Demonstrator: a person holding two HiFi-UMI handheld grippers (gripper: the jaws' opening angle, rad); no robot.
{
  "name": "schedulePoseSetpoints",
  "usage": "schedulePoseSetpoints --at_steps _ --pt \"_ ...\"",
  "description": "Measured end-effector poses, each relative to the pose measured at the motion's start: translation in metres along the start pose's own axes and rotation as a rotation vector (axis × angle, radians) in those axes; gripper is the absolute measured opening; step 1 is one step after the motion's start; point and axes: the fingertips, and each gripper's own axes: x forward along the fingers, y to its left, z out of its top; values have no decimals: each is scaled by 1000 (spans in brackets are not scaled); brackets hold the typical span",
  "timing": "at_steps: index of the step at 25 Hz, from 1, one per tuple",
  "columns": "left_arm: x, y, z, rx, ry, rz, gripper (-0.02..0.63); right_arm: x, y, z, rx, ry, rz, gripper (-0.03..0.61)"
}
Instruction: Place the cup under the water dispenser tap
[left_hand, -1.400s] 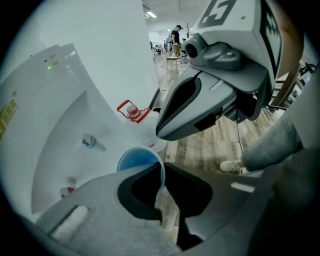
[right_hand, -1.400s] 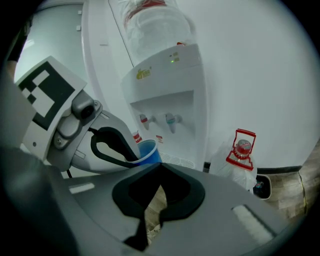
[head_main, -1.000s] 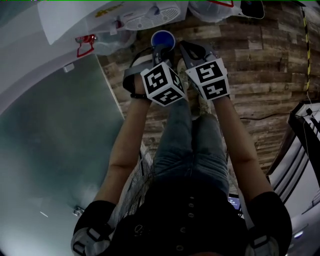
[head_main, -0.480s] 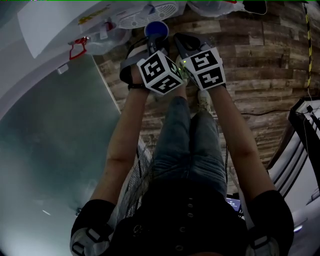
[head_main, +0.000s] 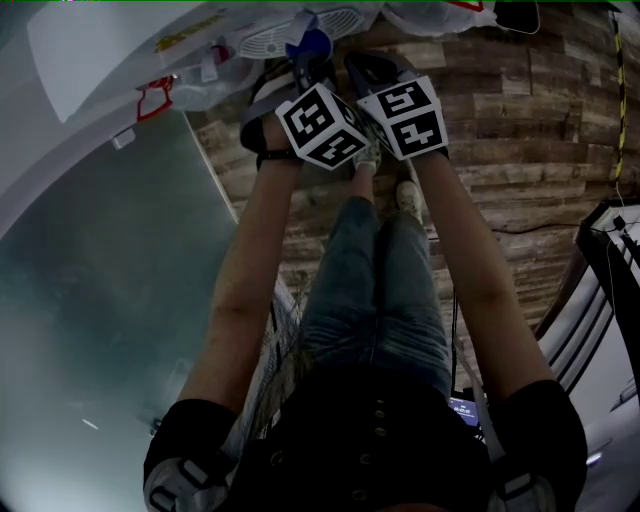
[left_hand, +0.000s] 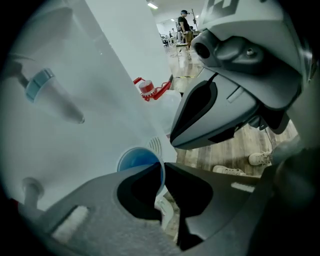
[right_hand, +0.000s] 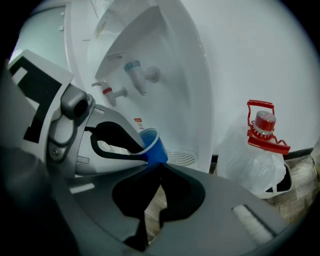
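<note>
A blue cup (head_main: 311, 45) hangs tilted in front of the white water dispenser (right_hand: 165, 55), close to its round drip tray (right_hand: 181, 157). My left gripper (head_main: 305, 68) is shut on the cup's rim (left_hand: 161, 176), one finger inside and one outside. The blue tap (right_hand: 135, 71) and the red tap (right_hand: 108, 92) sit above the cup in the right gripper view. My right gripper (head_main: 362, 68) is just right of the left one, shut with nothing between its jaws (right_hand: 160, 166).
A clear water bottle with a red cap and handle (right_hand: 262, 131) stands on the wooden floor right of the dispenser. The person's shoes (left_hand: 262, 159) are on the planks below. A grey glass panel (head_main: 110, 300) fills the left of the head view.
Both grippers have moved toward the dispenser and lower, carrying the cup with them. The cup now overlaps the drip tray in the head view.
</note>
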Motion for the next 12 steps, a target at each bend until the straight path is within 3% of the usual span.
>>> schedulePoseSetpoints --at_steps 8,12 --pt "15 12 4 46 5 42 25 5 -11 -4 44 10 -13 0" --pt "20 11 12 73 -14 24 25 7 -16 -5 58 12 -15 0"
